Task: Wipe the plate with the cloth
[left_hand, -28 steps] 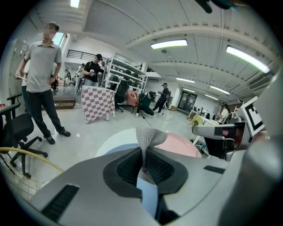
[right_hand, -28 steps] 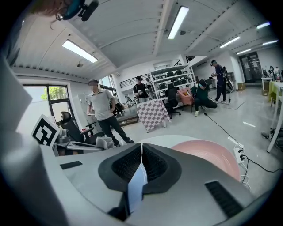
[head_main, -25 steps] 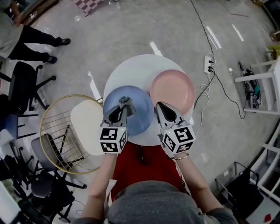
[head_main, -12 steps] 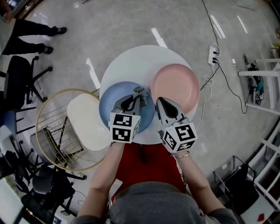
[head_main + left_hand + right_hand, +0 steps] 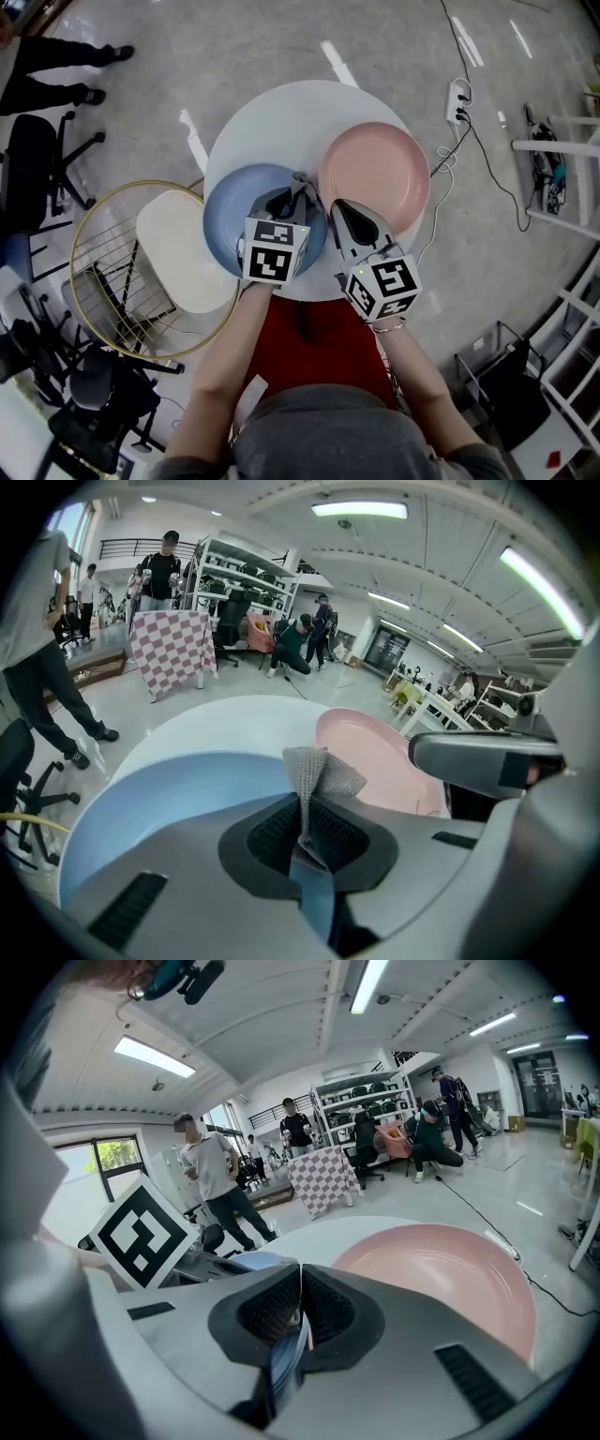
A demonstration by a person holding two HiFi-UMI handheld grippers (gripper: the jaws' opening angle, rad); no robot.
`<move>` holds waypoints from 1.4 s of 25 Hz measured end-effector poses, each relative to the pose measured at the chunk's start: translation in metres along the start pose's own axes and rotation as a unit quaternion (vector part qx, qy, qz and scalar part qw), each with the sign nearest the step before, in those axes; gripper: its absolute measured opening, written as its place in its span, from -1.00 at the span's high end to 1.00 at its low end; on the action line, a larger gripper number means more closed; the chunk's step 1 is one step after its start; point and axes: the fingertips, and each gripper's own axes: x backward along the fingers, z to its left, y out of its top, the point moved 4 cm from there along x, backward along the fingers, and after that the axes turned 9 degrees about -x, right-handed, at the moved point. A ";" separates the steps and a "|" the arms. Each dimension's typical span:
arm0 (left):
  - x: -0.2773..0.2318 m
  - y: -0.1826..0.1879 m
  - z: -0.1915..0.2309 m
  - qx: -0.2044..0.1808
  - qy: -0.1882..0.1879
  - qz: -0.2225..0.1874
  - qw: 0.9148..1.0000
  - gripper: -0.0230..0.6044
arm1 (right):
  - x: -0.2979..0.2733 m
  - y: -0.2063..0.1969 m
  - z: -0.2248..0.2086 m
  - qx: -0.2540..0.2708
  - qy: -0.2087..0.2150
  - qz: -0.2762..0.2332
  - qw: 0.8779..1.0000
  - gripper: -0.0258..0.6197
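Wearer: grey top (image 5: 319, 441), red lower garment (image 5: 323, 361), thin bracelet (image 5: 387, 327) on right wrist. Left gripper (image 5: 294, 191) and right gripper (image 5: 336, 204): grey shells, black-and-white marker cube (image 5: 275, 251) each.

No readable words or numbers; only square black-and-white markers on the left cube (image 5: 274, 249) and right cube (image 5: 382, 286).

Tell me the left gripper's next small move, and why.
Probably lower the left gripper so the grey cloth presses on the blue plate, ready to sweep across it. Its jaws pinch the cloth over the plate's right part, and the right gripper looks clamped on that plate's rim, steadying it. Whether the cloth touches the plate is unclear.
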 end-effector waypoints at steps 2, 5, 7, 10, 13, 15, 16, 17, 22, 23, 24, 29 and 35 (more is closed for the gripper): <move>-0.002 0.000 0.003 0.005 0.006 0.006 1.000 0.82 | -0.001 -0.002 0.000 -0.004 -0.001 0.006 1.000 0.83; -0.003 -0.001 0.011 0.016 0.020 0.010 1.000 0.82 | -0.003 -0.003 0.001 -0.006 0.000 0.013 1.000 0.83; -0.002 -0.002 0.018 0.026 0.030 0.011 0.999 0.82 | -0.005 -0.004 0.002 -0.004 0.003 0.017 1.000 0.83; 0.000 -0.001 0.030 0.040 0.050 0.011 0.998 0.82 | -0.007 -0.005 0.005 -0.003 0.007 0.023 1.000 0.83; 0.006 -0.003 0.047 0.056 0.074 0.010 0.996 0.82 | -0.008 -0.006 0.008 -0.001 0.009 0.026 1.000 0.83; 0.012 -0.006 0.058 0.069 0.088 0.011 0.994 0.82 | -0.009 -0.006 0.010 0.001 0.012 0.027 1.000 0.83; 0.015 -0.007 0.063 0.076 0.095 0.011 0.993 0.82 | -0.009 -0.006 0.011 0.002 0.013 0.028 1.000 0.83; 0.017 -0.009 0.067 0.082 0.102 0.013 0.991 0.82 | -0.010 -0.006 0.012 0.003 0.014 0.029 0.999 0.83; 0.033 -0.020 0.086 0.105 0.134 0.022 0.985 0.82 | -0.012 -0.010 0.019 0.009 0.021 0.036 0.999 0.83; 0.036 -0.022 0.088 0.108 0.140 0.024 0.984 0.82 | -0.012 -0.011 0.021 0.011 0.023 0.038 0.999 0.83; 0.039 -0.024 0.090 0.112 0.145 0.026 0.983 0.82 | -0.012 -0.012 0.022 0.012 0.024 0.039 0.999 0.83; 0.053 -0.037 0.100 0.125 0.176 0.043 0.975 0.82 | -0.014 -0.017 0.029 0.022 0.030 0.046 0.998 0.83; 0.074 -0.049 0.103 0.141 0.204 0.046 0.968 0.82 | -0.009 -0.022 0.037 0.032 0.039 0.050 0.997 0.83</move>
